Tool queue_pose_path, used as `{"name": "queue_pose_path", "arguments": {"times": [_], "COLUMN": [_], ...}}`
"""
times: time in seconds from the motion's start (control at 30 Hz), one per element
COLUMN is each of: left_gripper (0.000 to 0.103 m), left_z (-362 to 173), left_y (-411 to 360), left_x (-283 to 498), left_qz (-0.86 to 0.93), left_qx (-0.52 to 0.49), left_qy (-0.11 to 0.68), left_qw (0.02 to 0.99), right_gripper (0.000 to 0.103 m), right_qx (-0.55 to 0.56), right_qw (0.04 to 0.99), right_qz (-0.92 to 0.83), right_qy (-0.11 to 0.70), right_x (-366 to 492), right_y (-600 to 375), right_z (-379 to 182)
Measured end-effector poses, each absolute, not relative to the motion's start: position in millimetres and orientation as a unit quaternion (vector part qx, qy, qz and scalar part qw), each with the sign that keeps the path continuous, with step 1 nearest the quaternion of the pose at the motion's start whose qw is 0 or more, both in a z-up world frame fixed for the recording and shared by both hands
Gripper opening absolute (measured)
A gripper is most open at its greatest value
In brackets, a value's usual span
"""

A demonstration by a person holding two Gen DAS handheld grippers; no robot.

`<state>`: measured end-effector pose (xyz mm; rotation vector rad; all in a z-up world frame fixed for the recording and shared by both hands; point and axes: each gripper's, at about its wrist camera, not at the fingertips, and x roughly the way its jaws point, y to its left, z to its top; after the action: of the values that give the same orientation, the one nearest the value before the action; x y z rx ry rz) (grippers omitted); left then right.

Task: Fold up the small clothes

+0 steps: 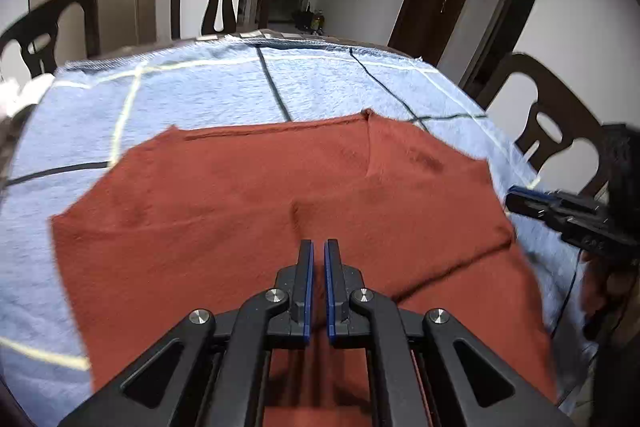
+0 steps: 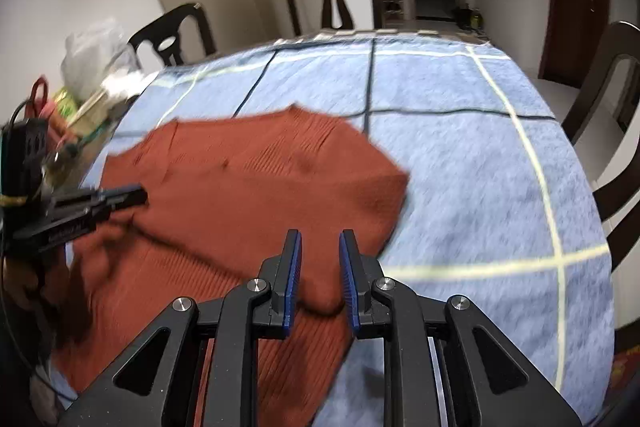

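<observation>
While the red garment (image 1: 280, 211) lies spread over the near half of the table's blue cloth (image 1: 192, 95), the left gripper (image 1: 317, 247) hovers above it, jaws pressed together, empty. The right gripper (image 2: 319, 239), jaws partly spread, straddles a fold at the garment's near edge; whether it pinches, I cannot tell. Bare cloth runs to the far edge.

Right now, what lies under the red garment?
The red garment lies on a blue checked blanket. What is under the blanket cannot be seen.

Sweater (image 1: 280, 211) near hem cut off by frame btm, clutter (image 2: 80, 95) at table edge blurred
</observation>
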<state>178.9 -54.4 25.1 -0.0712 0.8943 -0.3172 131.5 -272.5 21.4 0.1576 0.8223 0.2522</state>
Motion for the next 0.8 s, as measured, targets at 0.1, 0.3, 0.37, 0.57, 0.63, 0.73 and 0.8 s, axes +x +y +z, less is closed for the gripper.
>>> {"name": "queue_pose_path", "arguments": {"times": [0.1, 0.3, 0.37, 0.57, 0.63, 0.73, 0.8], "left_gripper": [0.007, 0.007, 0.007, 0.007, 0.007, 0.008, 0.008], "left_z": [14.8, 35.3, 31.3, 15.7, 23.7, 27.8, 22.8], "left_y": [-39.8, 2.7, 15.0, 37.6, 38.7, 40.6, 44.8], "left_x": [168.2, 144.1, 145.6, 148.3, 154.7, 173.8, 189.8], "left_qz": [-0.13, -0.093, -0.073, -0.059, -0.053, -0.037, -0.027], "left_qx": [-0.018, -0.034, -0.038, -0.059, -0.053, -0.045, -0.043], "left_qy": [0.446, 0.404, 0.408, 0.434, 0.42, 0.407, 0.41], "left_qw": [0.886, 0.909, 0.909, 0.897, 0.904, 0.911, 0.911], "right_gripper": [0.019, 0.02, 0.019, 0.019, 0.019, 0.019, 0.019], "right_qx": [0.062, 0.064, 0.06, 0.062, 0.068, 0.082, 0.092], "right_qw": [0.905, 0.909, 0.9, 0.913, 0.916, 0.915, 0.91], "right_qz": [0.12, 0.111, 0.107, 0.103, 0.095, 0.08, 0.071], "right_qy": [0.404, 0.397, 0.419, 0.39, 0.383, 0.386, 0.399], "right_x": [124.1, 118.0, 122.1, 125.8, 140.2, 163.8, 180.7], "right_y": [-271.1, -276.6, -275.3, -281.1, -285.0, -292.8, -295.4], "right_z": [11.6, 20.2, 7.7, 27.5, 29.2, 25.1, 17.3]}}
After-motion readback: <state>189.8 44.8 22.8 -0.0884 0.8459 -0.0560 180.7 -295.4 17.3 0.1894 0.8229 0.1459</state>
